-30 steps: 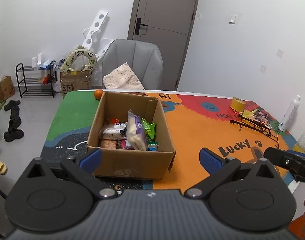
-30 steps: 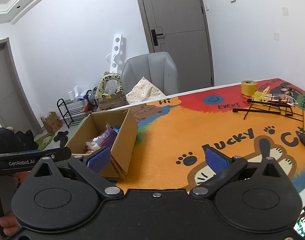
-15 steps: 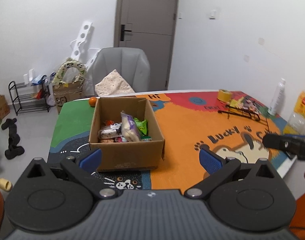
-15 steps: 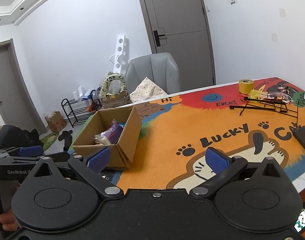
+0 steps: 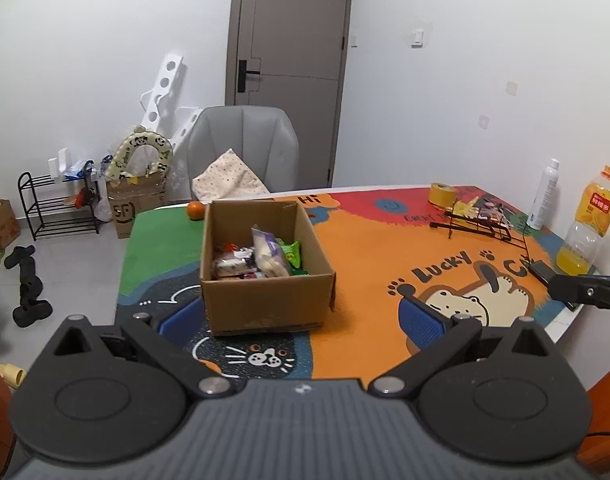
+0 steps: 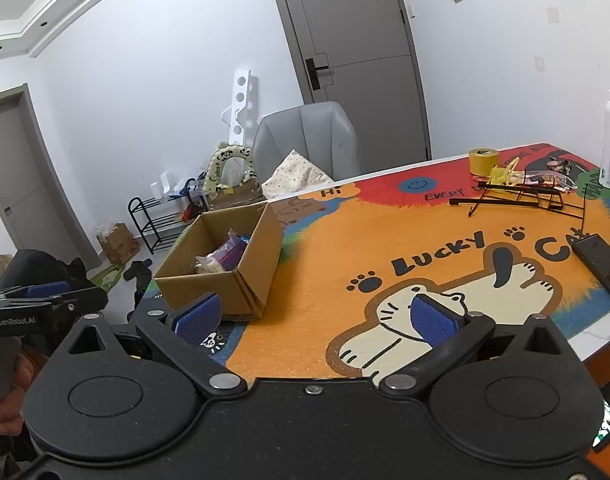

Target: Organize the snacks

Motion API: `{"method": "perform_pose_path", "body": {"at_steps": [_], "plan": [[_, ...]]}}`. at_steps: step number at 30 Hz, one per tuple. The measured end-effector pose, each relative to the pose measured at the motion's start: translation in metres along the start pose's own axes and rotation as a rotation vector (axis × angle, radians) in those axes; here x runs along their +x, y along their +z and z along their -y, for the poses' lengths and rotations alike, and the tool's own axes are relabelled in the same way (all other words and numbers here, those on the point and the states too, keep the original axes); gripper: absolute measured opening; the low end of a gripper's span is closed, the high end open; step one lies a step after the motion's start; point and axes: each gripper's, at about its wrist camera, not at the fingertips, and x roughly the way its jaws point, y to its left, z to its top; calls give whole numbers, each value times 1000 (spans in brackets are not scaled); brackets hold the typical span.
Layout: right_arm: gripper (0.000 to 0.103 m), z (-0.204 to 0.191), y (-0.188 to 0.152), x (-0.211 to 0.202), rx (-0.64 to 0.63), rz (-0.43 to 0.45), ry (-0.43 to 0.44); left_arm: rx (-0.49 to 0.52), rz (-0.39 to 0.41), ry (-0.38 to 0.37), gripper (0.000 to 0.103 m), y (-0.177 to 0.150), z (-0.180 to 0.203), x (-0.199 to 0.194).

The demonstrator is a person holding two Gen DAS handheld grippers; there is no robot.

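Note:
An open cardboard box (image 5: 265, 300) stands on the colourful table mat and holds several snack packets (image 5: 265, 254). It also shows in the right wrist view (image 6: 249, 264) at the left. My left gripper (image 5: 301, 318) is open and empty, held back from the box's near side. My right gripper (image 6: 315, 318) is open and empty, above the mat's cat drawing, to the right of the box. A black wire rack (image 5: 479, 226) with small packets lies at the table's far right; it also shows in the right wrist view (image 6: 517, 196).
An orange (image 5: 195, 210) sits behind the box. A yellow tape roll (image 5: 443, 195), a white spray bottle (image 5: 543, 194), a juice bottle (image 5: 585, 224) and a phone (image 6: 601, 264) stand along the right side. A grey chair (image 5: 245, 148) is behind the table.
Both grippers have drawn back and up from the table, so the box looks smaller and farther. Both stay open and empty.

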Motion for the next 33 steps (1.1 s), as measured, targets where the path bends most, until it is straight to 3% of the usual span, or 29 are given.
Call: {"method": "perform_pose_path", "body": {"at_steps": [33], "plan": [[103, -3, -1, -3, -3, -4, -5, -22, -6, 7, 103, -2, -14, -4]]}}
